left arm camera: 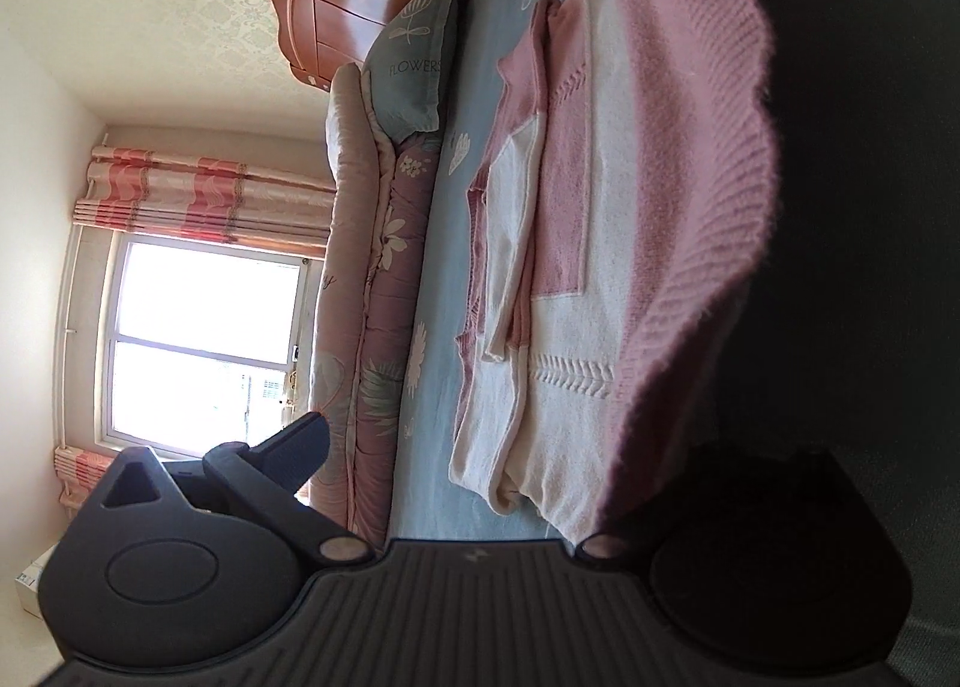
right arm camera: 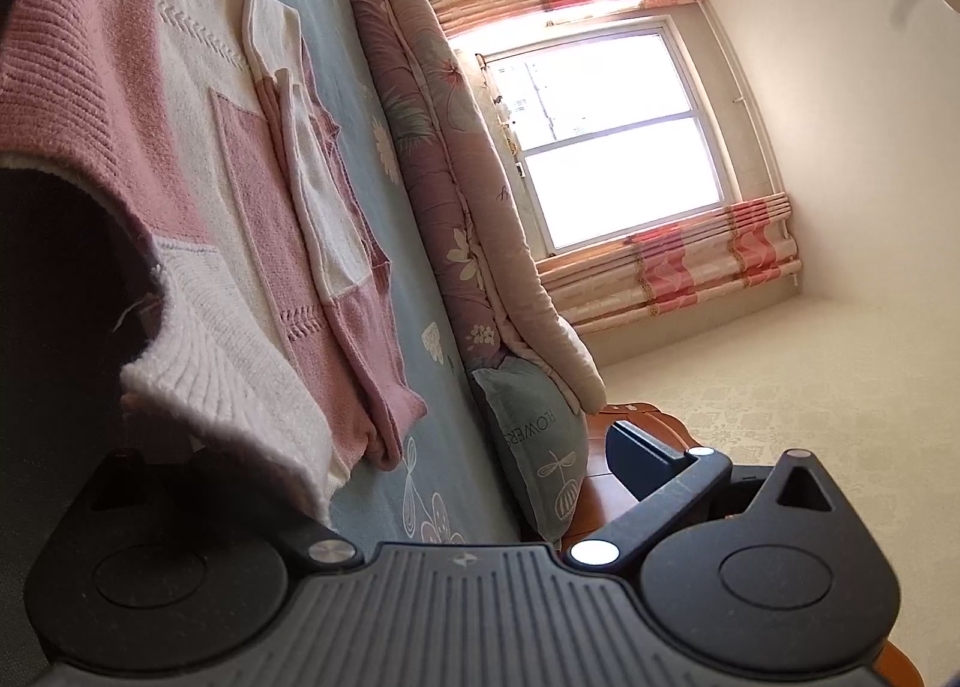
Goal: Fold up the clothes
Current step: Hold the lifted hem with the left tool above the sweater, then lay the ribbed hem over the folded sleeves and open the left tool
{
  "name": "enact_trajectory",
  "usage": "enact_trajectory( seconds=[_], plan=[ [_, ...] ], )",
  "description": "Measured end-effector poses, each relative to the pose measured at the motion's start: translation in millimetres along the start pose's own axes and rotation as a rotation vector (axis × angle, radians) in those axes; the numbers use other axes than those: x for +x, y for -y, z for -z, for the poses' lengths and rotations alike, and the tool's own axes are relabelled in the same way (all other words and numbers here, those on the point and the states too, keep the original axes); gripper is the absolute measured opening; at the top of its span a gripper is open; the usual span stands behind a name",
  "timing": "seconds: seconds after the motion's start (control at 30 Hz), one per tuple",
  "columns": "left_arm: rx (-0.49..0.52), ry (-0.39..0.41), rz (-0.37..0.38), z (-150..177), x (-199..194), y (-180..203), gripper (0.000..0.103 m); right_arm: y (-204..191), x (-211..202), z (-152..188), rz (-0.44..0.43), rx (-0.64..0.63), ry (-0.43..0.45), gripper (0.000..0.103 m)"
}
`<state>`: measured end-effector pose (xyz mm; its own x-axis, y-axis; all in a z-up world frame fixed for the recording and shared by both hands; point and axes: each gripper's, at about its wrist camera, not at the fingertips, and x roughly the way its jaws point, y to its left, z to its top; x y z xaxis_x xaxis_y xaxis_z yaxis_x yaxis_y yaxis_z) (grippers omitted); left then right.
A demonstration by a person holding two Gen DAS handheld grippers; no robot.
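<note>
Evidently sweater (left arm camera: 690, 207) hem draped over both hand-held grippers' inner fingers; grip unclear.

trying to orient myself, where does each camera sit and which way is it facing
Left wrist: on the left hand-held gripper, rolled sideways, facing along the bed to the window; one finger shows, the sweater hem drapes the other.
Right wrist: on the right hand-held gripper, rolled the opposite way, same direction; one finger shows.
Shared: sweater, bed, quilt, pillow, window.

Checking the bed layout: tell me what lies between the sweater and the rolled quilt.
Only a bare strip of blue floral bedsheet separates the sweater from the rolled quilt; both wrist views show it.
</note>
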<state>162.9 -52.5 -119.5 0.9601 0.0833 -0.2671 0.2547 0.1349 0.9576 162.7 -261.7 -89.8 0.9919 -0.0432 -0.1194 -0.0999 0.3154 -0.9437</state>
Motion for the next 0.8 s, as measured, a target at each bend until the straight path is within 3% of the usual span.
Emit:
enact_trajectory(
  seconds=[0.1, 0.37, 0.8],
  plan=[
    [0.012, 0.006, -0.004, 0, 5, -1, 0.103, 2, 3, -3, -0.009, -0.022, 0.010, 0.103],
    [-0.021, -0.018, -0.042, -2, 26, -11, 0.103, 4, 24, -12, 0.063, -0.050, 0.018, 0.103],
    [-0.074, -0.080, -0.119, 0, 74, -35, 0.103, 14, 75, -24, 0.131, -0.018, -0.014, 0.103]
  ],
)
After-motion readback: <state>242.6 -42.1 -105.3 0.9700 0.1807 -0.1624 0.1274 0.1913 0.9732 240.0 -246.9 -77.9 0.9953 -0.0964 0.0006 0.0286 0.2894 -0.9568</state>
